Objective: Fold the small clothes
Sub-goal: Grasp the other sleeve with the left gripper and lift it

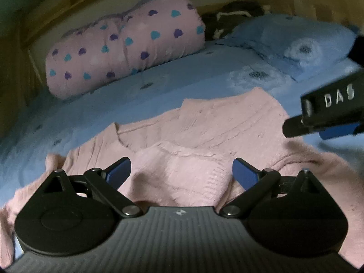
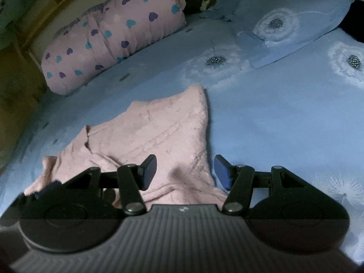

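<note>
Lying on the blue dandelion-print bedsheet (image 2: 284, 118), the pink knitted sweater (image 1: 204, 132) is spread flat with its neckline toward the headboard side; one sleeve is folded in across the body and a rumpled fold rises just ahead of the left gripper (image 1: 181, 173). Left gripper: jaws spread wide, blue pads (image 1: 244, 174) on either side of that raised fold, nothing pinched between them. Whether the pads touch the knit cannot be told. Right gripper (image 2: 185, 170): jaws likewise apart, released, poised over the sweater's right-hand edge; its left pad sits above pink knit, its right pad above bare sheet. In the left wrist view the right gripper (image 1: 318, 125) enters from the right edge, just beside the sweater's far right side.

Behind the sweater: a rolled pink blanket with purple and teal hearts (image 1: 127, 45) against the wooden bed frame (image 1: 56, 6), and a blue pillow (image 2: 284, 16) with matching dandelion print. A dark garment (image 1: 227, 18) lies between blanket and pillow, details blurred.
</note>
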Demonstrator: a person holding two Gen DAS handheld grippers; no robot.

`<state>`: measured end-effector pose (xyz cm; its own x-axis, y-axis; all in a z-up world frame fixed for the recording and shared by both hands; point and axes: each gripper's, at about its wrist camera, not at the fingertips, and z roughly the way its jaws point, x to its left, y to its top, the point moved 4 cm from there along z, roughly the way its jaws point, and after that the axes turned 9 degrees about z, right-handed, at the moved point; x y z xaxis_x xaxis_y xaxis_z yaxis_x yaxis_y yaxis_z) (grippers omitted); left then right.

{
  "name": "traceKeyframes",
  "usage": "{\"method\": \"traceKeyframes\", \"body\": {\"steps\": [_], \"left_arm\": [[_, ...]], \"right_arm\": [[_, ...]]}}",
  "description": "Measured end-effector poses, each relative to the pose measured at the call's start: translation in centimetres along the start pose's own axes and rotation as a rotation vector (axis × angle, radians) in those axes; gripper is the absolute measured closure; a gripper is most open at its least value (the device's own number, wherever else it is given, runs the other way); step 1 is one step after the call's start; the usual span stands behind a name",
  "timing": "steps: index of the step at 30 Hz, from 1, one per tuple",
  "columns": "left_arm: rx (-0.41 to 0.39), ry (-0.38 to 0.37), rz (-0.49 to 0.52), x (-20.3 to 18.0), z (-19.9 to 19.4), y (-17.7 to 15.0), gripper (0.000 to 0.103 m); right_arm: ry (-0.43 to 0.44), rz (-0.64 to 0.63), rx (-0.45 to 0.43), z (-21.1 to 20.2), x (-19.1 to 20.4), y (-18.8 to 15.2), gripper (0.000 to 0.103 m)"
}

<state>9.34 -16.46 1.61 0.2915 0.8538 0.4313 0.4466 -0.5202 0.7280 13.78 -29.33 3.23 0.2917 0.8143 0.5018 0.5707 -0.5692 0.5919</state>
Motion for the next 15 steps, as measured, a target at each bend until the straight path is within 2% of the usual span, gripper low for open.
{"method": "traceKeyframes", "body": {"steps": [3, 5, 6, 7, 10, 13, 15], "left_arm": [[0.034, 0.009, 0.031, -1.1, 1.3, -0.2, 0.005], [0.049, 0.02, 0.031, -1.4, 2.0, -0.6, 0.016], [0.056, 0.019, 0.032, -1.6, 2.3, -0.7, 0.027], [0.059, 0.005, 0.024, -1.6, 2.4, -0.7, 0.046], [0.072, -0.038, -0.03, -0.7, 2.3, -0.6, 0.07], [0.05, -0.061, -0.083, 1.3, 1.4, -0.2, 0.071], [0.024, -0.029, -0.094, 3.0, 0.5, -0.2, 0.071]], "right_arm": [[0.005, 0.003, 0.005, 0.1, -0.1, 0.0, 0.043], [0.006, 0.005, 0.005, 0.1, -0.2, 0.1, 0.043], [0.006, 0.006, 0.005, 0.1, -0.2, 0.1, 0.043], [0.008, 0.006, 0.007, 0.2, -0.2, 0.1, 0.044], [0.022, 0.006, 0.015, 0.2, 0.0, -0.1, 0.044], [0.03, -0.003, 0.017, 0.3, 0.2, -0.2, 0.044], [0.029, 0.003, 0.011, 0.2, 0.3, -0.2, 0.044]]}}
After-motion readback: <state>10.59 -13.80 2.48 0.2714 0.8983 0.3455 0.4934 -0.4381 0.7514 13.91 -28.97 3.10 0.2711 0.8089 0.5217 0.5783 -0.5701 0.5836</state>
